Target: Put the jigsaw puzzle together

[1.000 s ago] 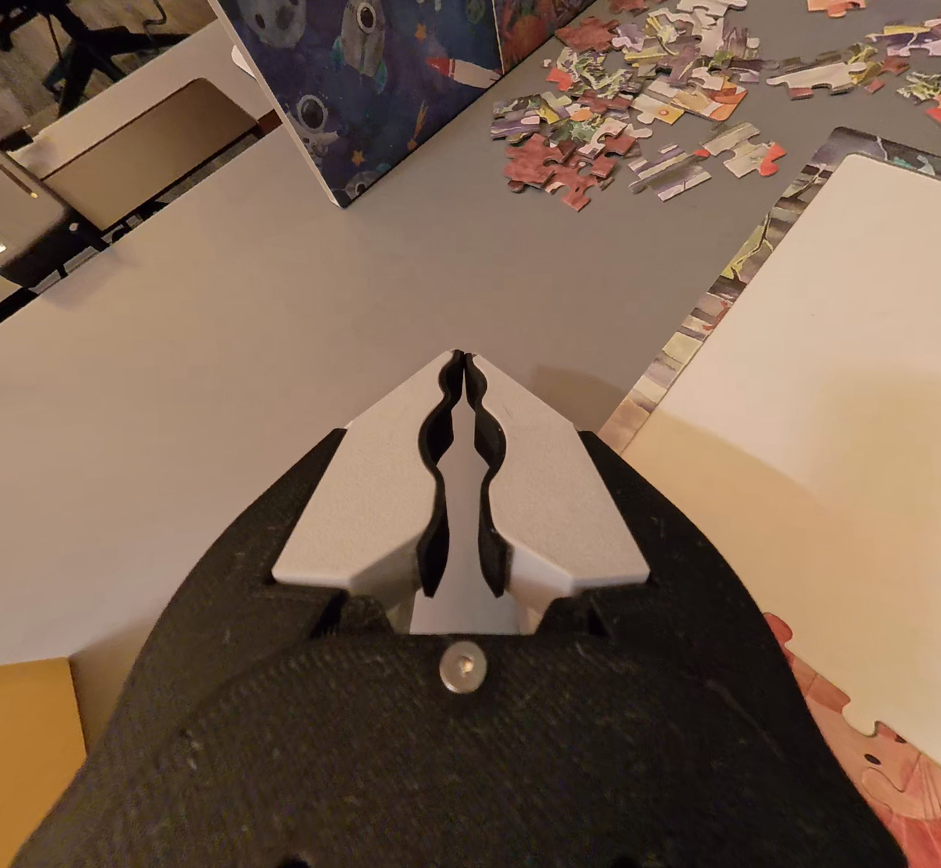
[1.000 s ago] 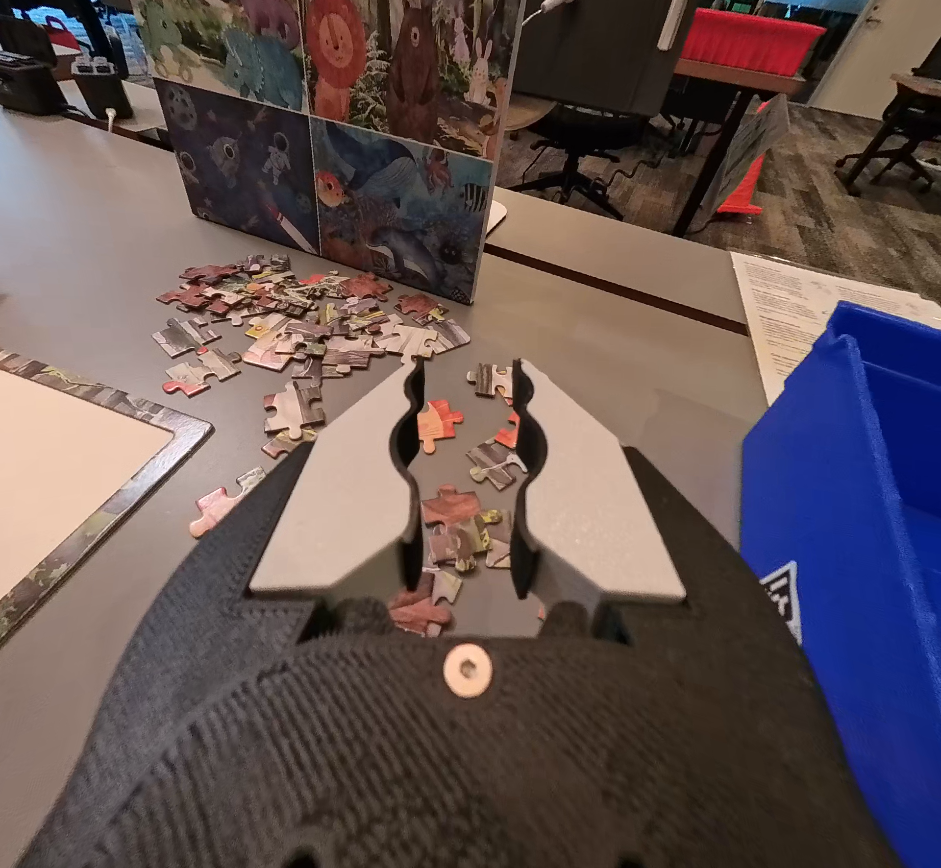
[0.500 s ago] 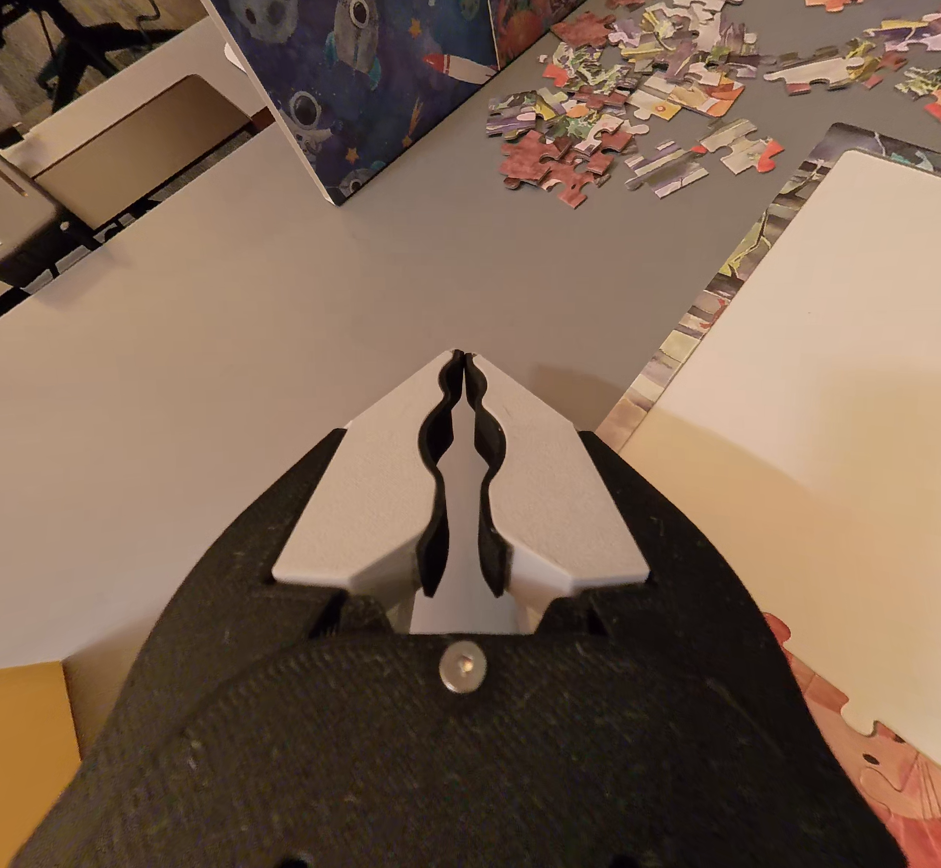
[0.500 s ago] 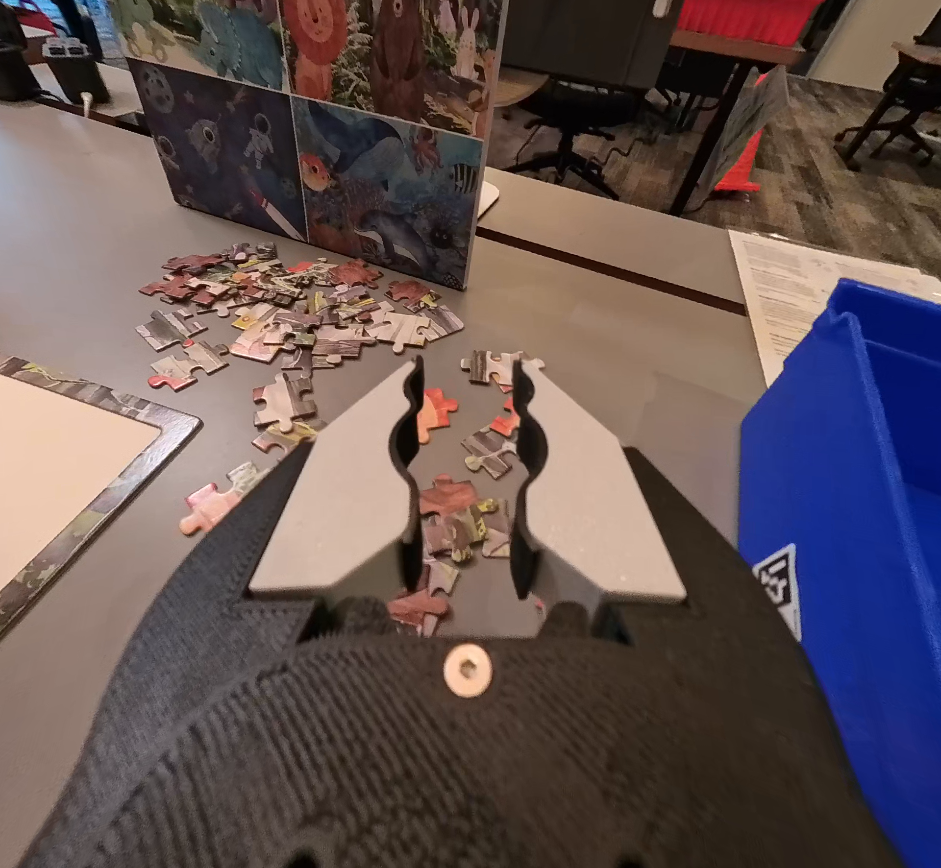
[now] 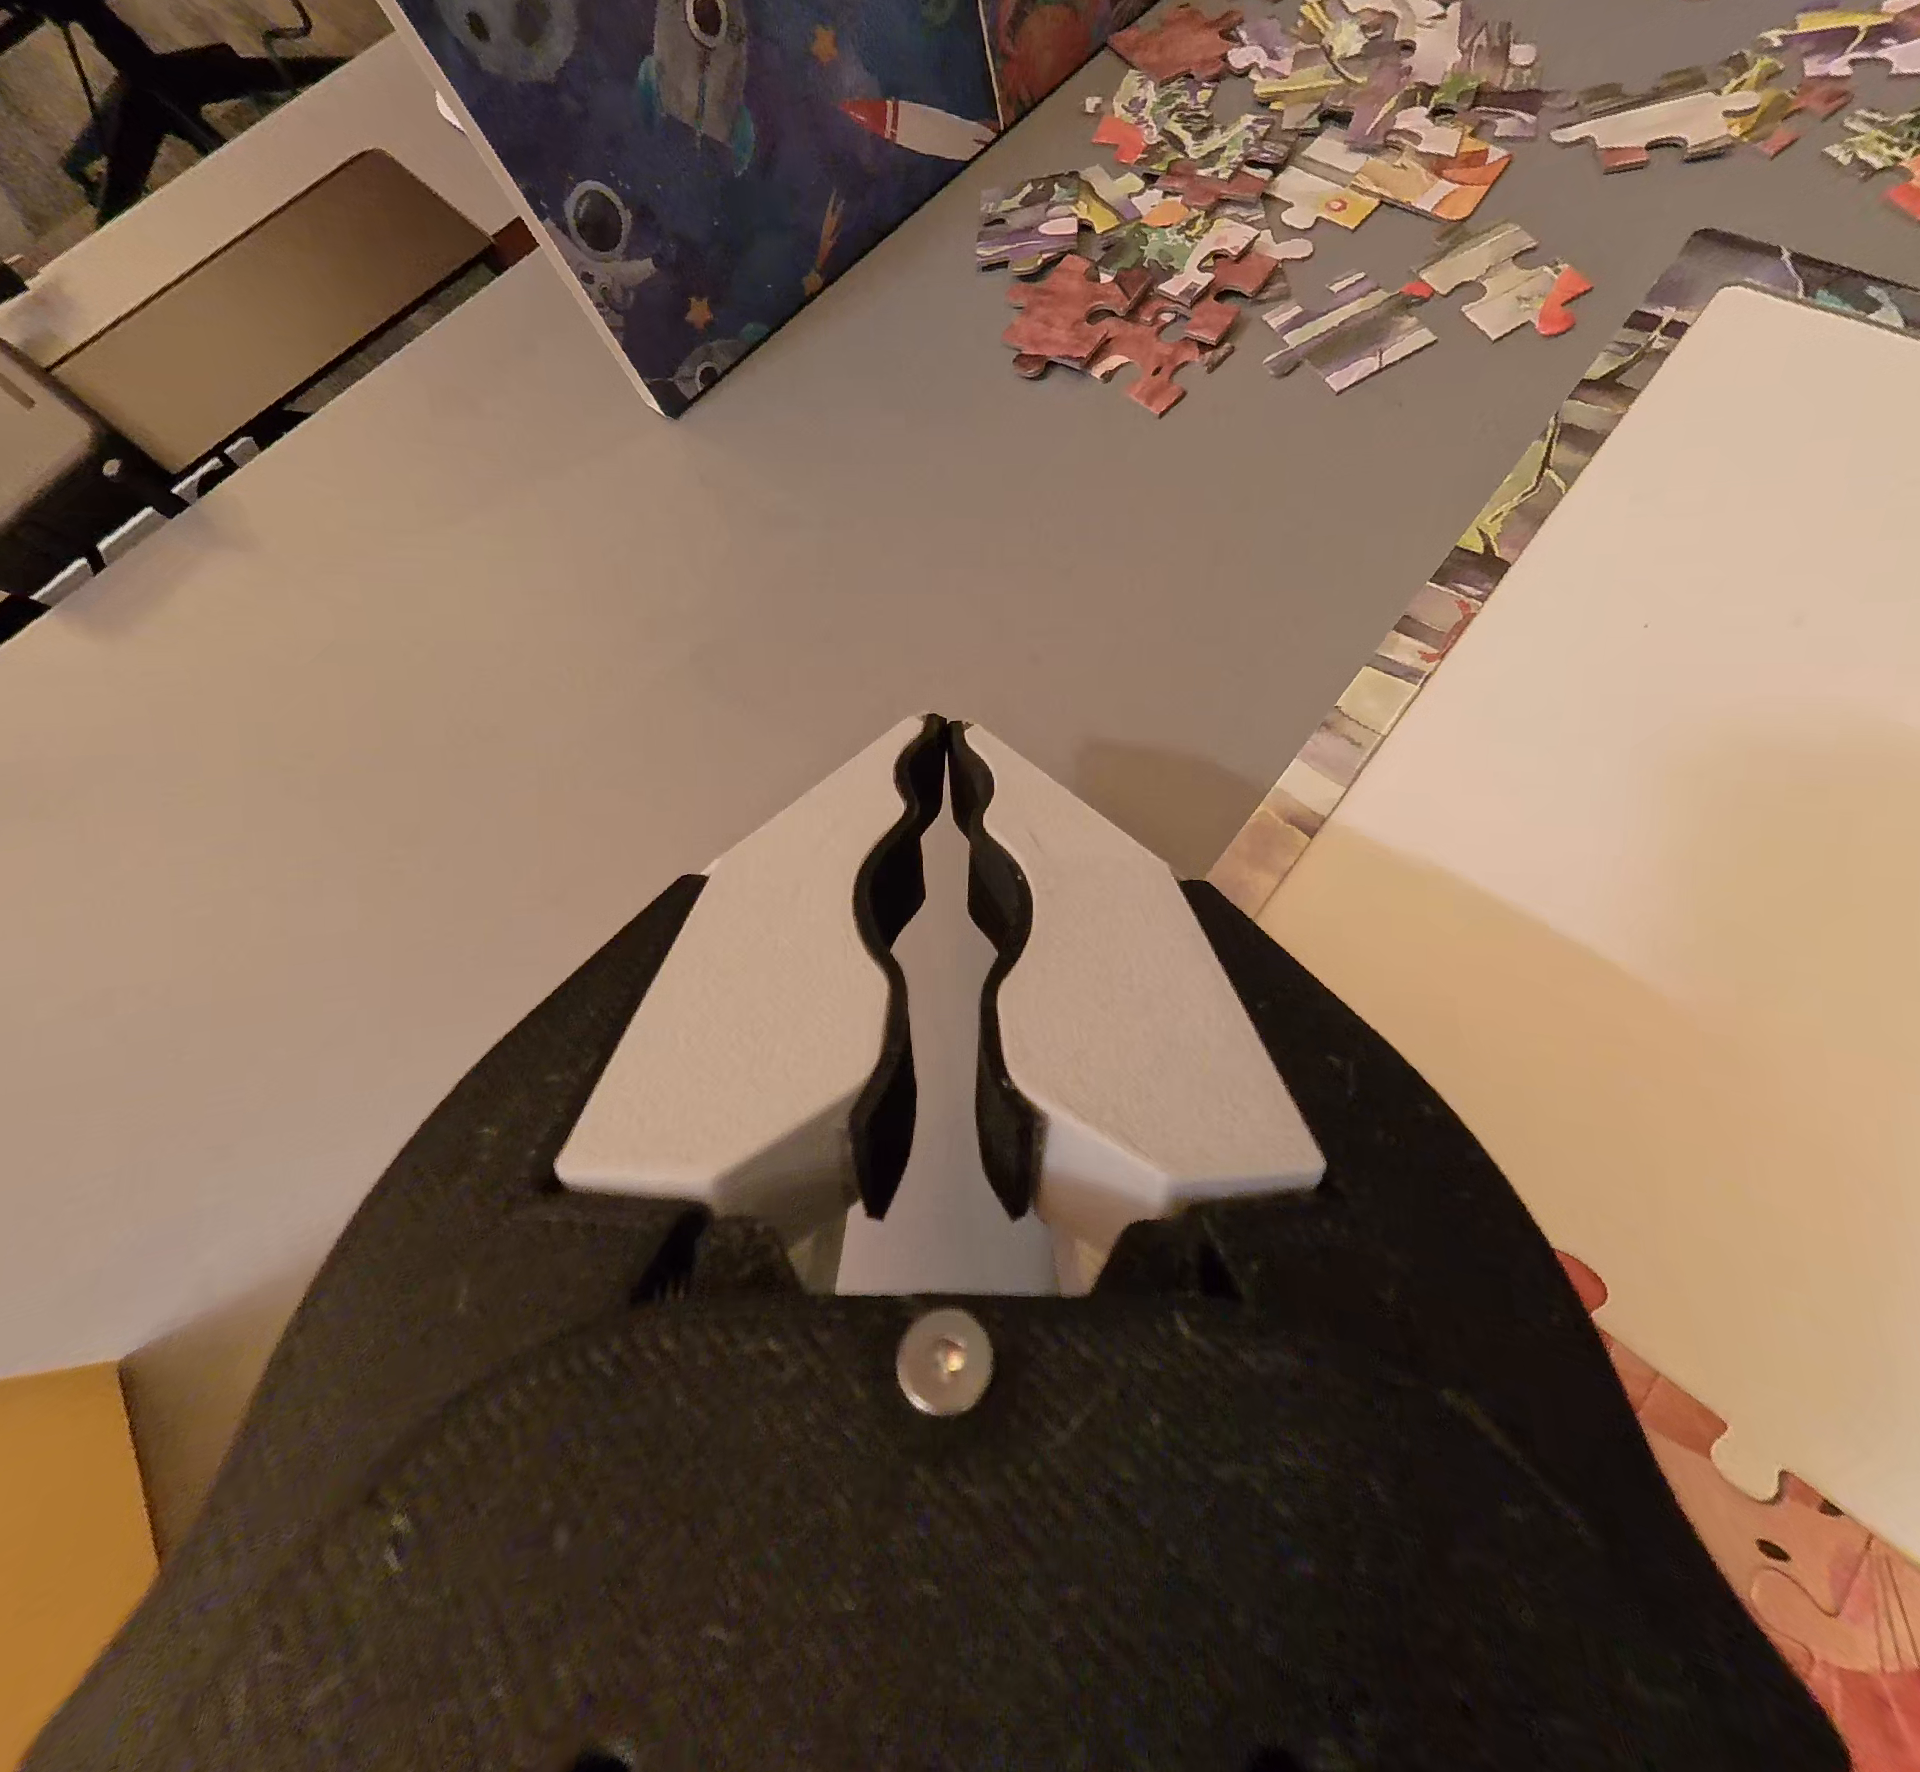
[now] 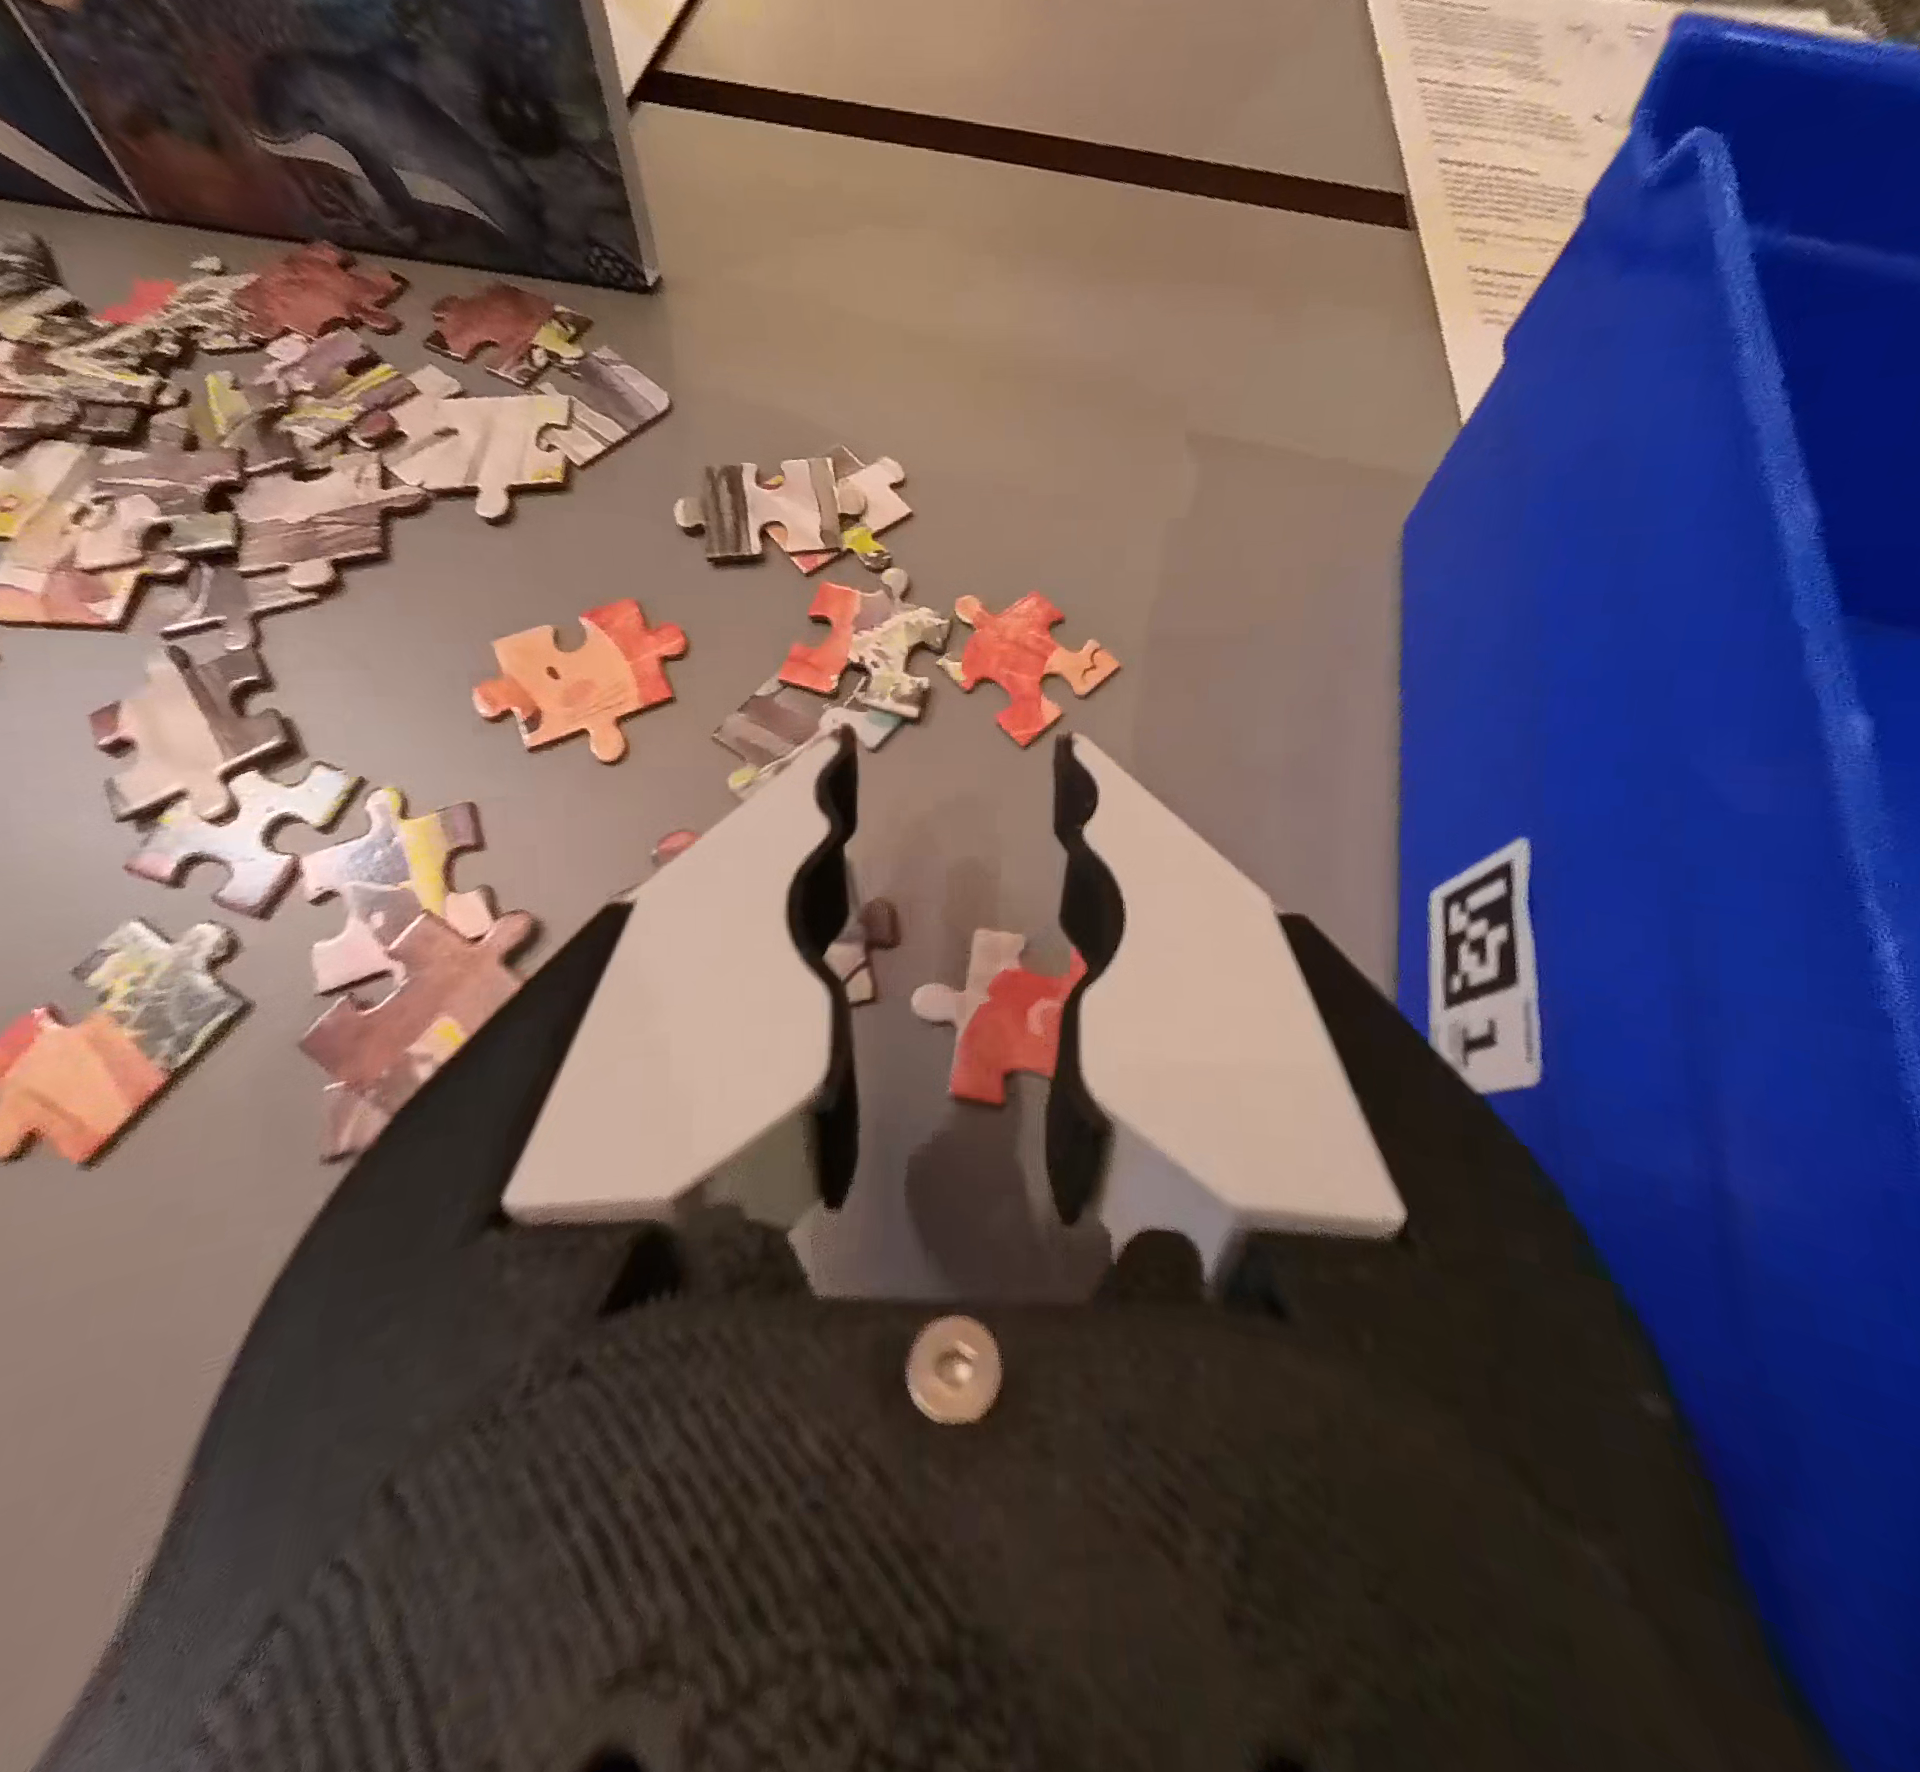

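Red puzzle piece (image 6: 1006, 1026) apparently on table between right gripper (image 6: 954, 751) fingers, apart; left gripper (image 5: 940, 723) fingers together, empty.

The grey bench (image 6: 1039, 351) carries loose puzzle pieces (image 6: 582, 678) ahead-left of the right jaws, a blue bin (image 6: 1662, 683) to their right, and a puzzle tray (image 5: 1683, 683) right of the left jaws.

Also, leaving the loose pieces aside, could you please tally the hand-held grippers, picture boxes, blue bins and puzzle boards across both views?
Hand-held grippers: 2 (left hand-held gripper, right hand-held gripper)
Picture box: 1
Blue bin: 1
Puzzle board: 1
Total: 5
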`<state>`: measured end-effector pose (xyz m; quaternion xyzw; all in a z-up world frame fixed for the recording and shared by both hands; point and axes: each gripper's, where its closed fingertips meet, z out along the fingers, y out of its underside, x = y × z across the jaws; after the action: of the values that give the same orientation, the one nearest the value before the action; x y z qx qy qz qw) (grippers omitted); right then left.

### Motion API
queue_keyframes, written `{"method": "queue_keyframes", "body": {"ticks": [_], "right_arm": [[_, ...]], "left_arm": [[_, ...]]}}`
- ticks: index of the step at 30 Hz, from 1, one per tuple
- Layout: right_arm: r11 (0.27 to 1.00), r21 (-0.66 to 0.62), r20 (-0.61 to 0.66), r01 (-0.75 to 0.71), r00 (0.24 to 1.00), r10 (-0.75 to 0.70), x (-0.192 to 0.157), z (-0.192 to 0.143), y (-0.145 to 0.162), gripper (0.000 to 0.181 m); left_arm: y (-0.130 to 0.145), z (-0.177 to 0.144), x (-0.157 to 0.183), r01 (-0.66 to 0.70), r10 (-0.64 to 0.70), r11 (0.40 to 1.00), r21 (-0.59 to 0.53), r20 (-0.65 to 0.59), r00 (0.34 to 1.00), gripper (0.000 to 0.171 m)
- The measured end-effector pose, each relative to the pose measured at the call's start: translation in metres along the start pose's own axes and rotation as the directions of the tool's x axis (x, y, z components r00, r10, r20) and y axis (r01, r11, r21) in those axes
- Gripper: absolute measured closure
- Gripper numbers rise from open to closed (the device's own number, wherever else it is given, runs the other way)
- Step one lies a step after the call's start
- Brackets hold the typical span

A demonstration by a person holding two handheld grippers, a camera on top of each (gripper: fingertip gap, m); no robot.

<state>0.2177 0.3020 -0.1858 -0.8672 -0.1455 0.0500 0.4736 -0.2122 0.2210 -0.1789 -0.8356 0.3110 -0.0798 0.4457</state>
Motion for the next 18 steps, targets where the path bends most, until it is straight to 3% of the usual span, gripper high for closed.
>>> {"method": "queue_keyframes", "body": {"ticks": [18], "right_arm": [[0.991,-0.127,0.031,-0.049,0.998,0.054,0.018,0.039,0.006,0.155]], "left_arm": [[-0.003,0.001,0.001,-0.012,0.012,1.0,0.016,0.009,1.0,0.171]]}}
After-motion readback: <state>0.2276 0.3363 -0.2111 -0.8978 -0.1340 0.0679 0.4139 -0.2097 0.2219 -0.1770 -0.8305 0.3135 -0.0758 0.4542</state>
